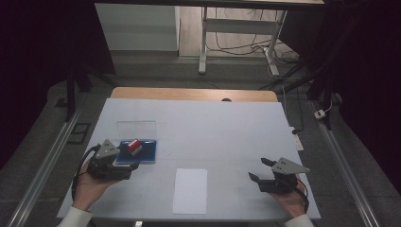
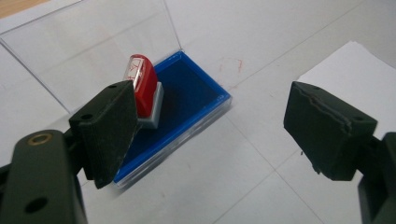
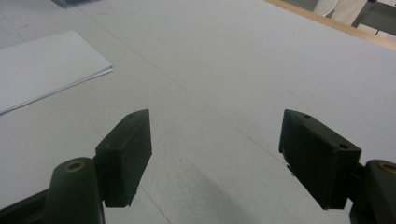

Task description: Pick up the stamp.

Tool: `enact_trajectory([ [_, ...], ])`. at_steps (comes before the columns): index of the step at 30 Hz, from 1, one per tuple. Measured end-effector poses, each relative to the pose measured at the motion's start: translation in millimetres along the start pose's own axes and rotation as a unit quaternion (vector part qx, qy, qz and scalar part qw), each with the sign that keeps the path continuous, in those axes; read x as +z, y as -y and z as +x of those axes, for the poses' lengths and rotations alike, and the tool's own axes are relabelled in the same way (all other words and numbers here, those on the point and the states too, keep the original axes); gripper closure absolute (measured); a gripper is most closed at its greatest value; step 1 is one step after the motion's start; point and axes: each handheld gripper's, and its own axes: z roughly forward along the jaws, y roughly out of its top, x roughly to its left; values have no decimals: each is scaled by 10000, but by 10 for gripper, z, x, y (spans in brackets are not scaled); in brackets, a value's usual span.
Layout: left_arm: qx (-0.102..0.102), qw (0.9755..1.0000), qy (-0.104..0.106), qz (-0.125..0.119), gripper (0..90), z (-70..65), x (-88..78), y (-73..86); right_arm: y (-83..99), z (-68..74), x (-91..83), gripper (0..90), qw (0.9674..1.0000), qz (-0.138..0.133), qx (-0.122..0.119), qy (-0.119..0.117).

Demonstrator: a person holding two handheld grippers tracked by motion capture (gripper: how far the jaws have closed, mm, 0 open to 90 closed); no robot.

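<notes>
Red stamp (image 2: 144, 88) stood on blue ink pad (image 2: 187, 105), seen just beyond the left hand-held gripper (image 2: 205, 126), jaws held wide, right hand-held gripper (image 3: 215, 154) likewise wide over bare bench (image 3: 243, 70), well apart from the stamp.

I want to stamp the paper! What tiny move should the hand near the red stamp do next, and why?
Probably slide the left gripper sideways so the red stamp sits between its open jaws. Right now the stamp stands on the blue ink pad behind one jaw, not in the gap, so closing would miss it.

red stamp (image 2: 145, 88) | upright | in open blue ink pad (image 2: 196, 95)
</notes>
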Motion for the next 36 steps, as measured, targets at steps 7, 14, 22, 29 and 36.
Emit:
enact_trajectory([
  [7,-24,10000,-86,32,192,88,47,-43,0,-4,0,256,10000,-1,3,7],
  [14,-35,9999,-133,27,202,160,106,-166,-3,-1,9,259,10000,-10,16,-38],
  [22,-49,9998,-184,78,213,271,188,-328,-7,4,20,266,10000,-10,-5,-45],
  [29,-154,9993,-221,245,220,381,316,-358,-3,11,44,269,10000,34,-36,-38],
  [36,-191,9987,-237,404,246,488,469,-383,4,20,51,275,9999,99,-65,-34],
])
